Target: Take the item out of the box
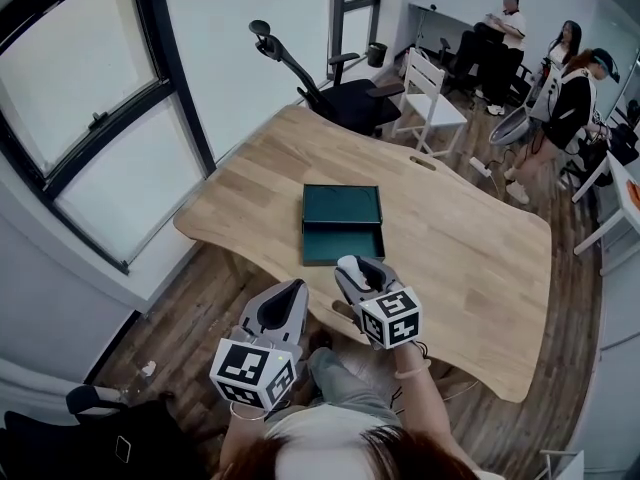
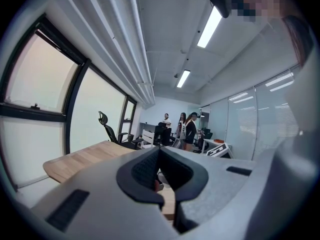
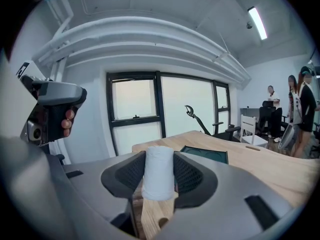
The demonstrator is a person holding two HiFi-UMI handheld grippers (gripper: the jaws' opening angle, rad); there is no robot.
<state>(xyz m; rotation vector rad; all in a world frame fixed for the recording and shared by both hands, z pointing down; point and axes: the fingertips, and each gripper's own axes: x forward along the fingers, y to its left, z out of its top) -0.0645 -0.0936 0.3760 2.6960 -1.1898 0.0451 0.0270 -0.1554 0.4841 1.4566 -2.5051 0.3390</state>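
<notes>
– White, soft-looking roll (image 3: 159, 179) sits upright in our right gripper (image 3: 159, 159), fingers clamped on it, at 6 o'clock from the green box (image 1: 343, 243).

– So we judge the lift-out done (the box looks empty). Next we need a bare bench (image 1: 470, 238) spot. Left gripper (image 2: 159, 156): fingers closed, empty.
</notes>
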